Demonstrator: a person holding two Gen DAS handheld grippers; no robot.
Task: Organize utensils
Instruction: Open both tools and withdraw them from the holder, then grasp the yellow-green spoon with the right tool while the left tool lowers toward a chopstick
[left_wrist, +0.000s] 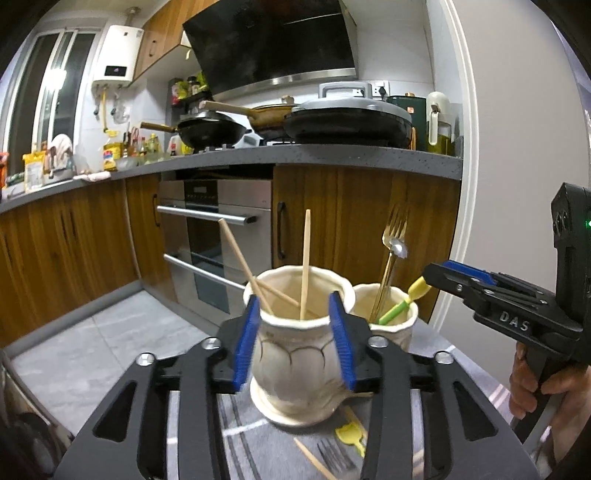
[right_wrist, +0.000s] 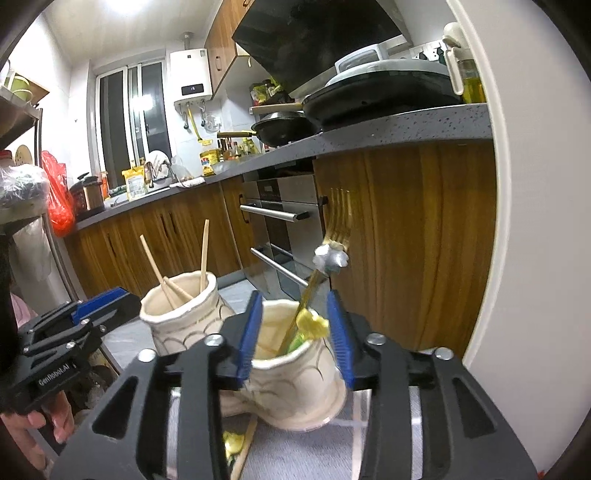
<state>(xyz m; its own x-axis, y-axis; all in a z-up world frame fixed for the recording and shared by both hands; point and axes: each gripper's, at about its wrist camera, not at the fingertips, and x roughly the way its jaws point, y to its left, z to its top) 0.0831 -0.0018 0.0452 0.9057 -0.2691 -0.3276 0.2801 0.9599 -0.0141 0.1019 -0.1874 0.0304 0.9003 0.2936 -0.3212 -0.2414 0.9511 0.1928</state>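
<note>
Two cream ceramic cups stand side by side on a grey mat (left_wrist: 258, 443). The left cup (left_wrist: 295, 362) holds three wooden chopsticks (left_wrist: 305, 266); it also shows in the right wrist view (right_wrist: 177, 317). The right cup (left_wrist: 391, 325) (right_wrist: 295, 384) holds a gold fork (left_wrist: 392, 240) (right_wrist: 334, 225), a silver-ended utensil (right_wrist: 330, 259) and a yellow-green utensil (left_wrist: 404, 301) (right_wrist: 312, 325). My left gripper (left_wrist: 295, 332) is open, its blue pads (left_wrist: 245, 343) either side of the left cup. My right gripper (right_wrist: 295, 332) is open around the right cup's rim; from the left wrist view it (left_wrist: 436, 275) sits beside the yellow-green utensil.
On the mat in front of the cups lie a chopstick (left_wrist: 314, 459), a dark fork (left_wrist: 334, 456) and a small yellow utensil (left_wrist: 351, 432). Behind are wooden cabinets (left_wrist: 354, 218), an oven (left_wrist: 218, 240) and a worktop (left_wrist: 332, 155) with pans. A white wall (left_wrist: 517, 184) stands at the right.
</note>
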